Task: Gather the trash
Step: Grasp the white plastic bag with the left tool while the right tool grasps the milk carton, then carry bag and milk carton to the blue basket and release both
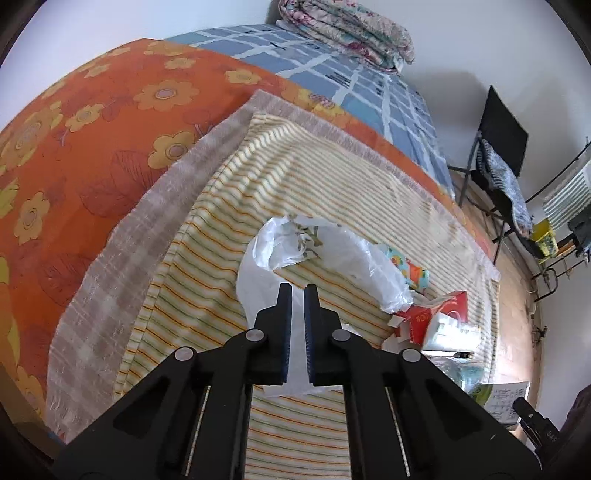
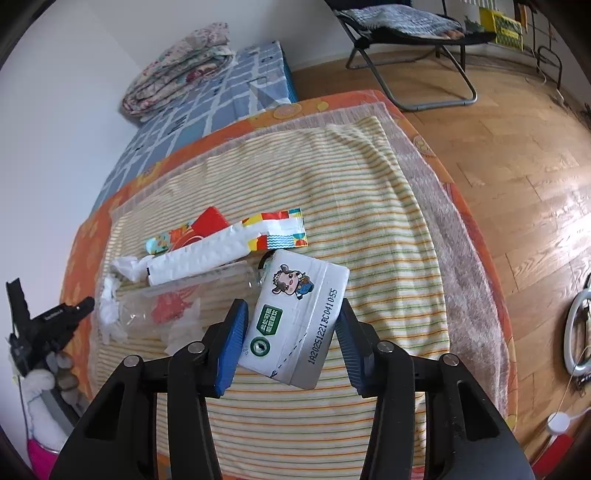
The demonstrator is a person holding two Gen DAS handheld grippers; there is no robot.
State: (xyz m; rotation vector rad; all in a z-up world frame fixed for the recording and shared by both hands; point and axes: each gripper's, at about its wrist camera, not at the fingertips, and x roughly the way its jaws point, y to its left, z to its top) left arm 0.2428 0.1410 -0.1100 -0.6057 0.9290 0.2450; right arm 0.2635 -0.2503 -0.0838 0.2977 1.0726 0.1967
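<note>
My left gripper [image 1: 297,291] is shut on the edge of a white plastic bag [image 1: 332,258] that lies open on the striped towel [image 1: 314,177]. My right gripper [image 2: 291,314] is shut on a white milk carton [image 2: 295,317] with a cartoon cow, held just above the towel [image 2: 369,206]. Beyond the carton lie a white and colourful wrapper [image 2: 221,247], a clear plastic bottle [image 2: 177,306] and crumpled tissue [image 2: 109,306]. A red torn box [image 1: 436,317] and a colourful wrapper [image 1: 410,269] lie to the right of the bag in the left wrist view.
The towel lies on an orange flowered bedspread [image 1: 92,147]. A folded quilt [image 1: 351,33] sits on the blue checked sheet [image 1: 351,81]. A folding chair [image 2: 413,33] stands on the wooden floor [image 2: 517,166]. The left gripper shows at the right wrist view's left edge [image 2: 48,325].
</note>
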